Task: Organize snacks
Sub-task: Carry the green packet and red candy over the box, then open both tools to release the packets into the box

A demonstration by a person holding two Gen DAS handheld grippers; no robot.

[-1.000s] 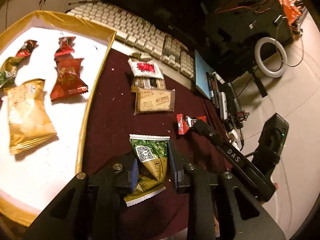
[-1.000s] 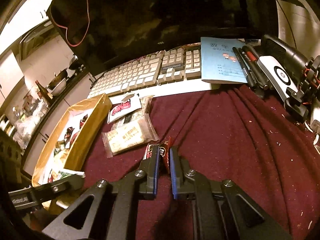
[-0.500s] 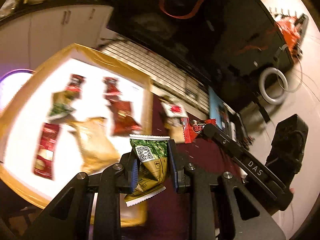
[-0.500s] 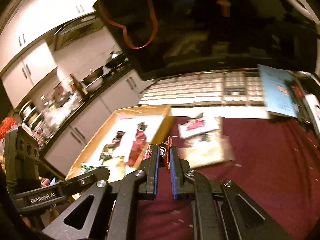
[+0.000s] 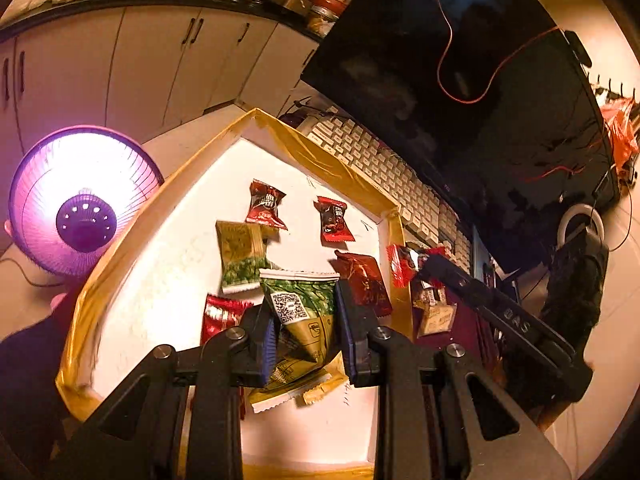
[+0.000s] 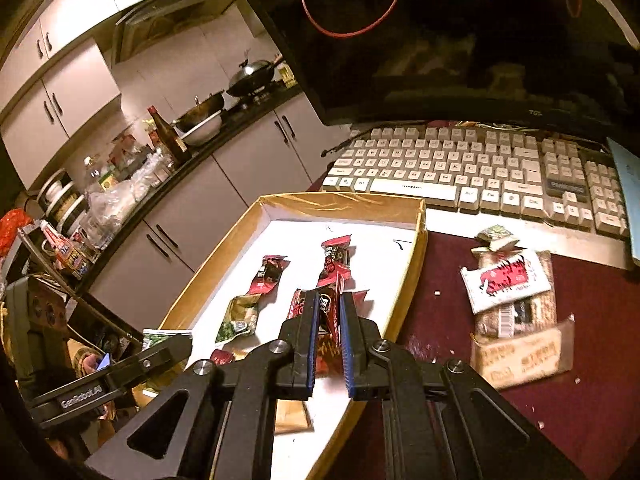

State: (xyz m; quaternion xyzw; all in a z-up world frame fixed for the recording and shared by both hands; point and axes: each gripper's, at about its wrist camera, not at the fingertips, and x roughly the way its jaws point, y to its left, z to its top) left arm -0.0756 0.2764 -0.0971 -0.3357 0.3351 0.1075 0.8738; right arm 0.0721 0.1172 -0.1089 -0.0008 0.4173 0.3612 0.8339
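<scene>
My left gripper (image 5: 306,322) is shut on a green and gold snack packet (image 5: 298,308) and holds it above the white tray with gold rim (image 5: 320,160). In the tray lie several red and green packets, among them a green one (image 5: 240,256) and a red one (image 5: 266,204). My right gripper (image 6: 328,322) is shut on a small red candy packet (image 6: 326,308) over the tray (image 6: 340,202), near its right rim. The right gripper also shows in the left wrist view with the red candy (image 5: 402,264). Three packets (image 6: 512,280) lie stacked on the maroon cloth (image 6: 600,360).
A white keyboard (image 6: 480,168) and a dark monitor (image 6: 460,40) stand behind the tray. A glowing round heater (image 5: 80,200) is left of the tray. Kitchen cabinets and a cluttered counter (image 6: 140,168) run along the far side. A blue booklet (image 6: 628,184) lies at the right.
Both grippers have swung left from over the maroon cloth to over the tray, each keeping its packet. The views now take in the tray, the heater and the kitchen cabinets.
</scene>
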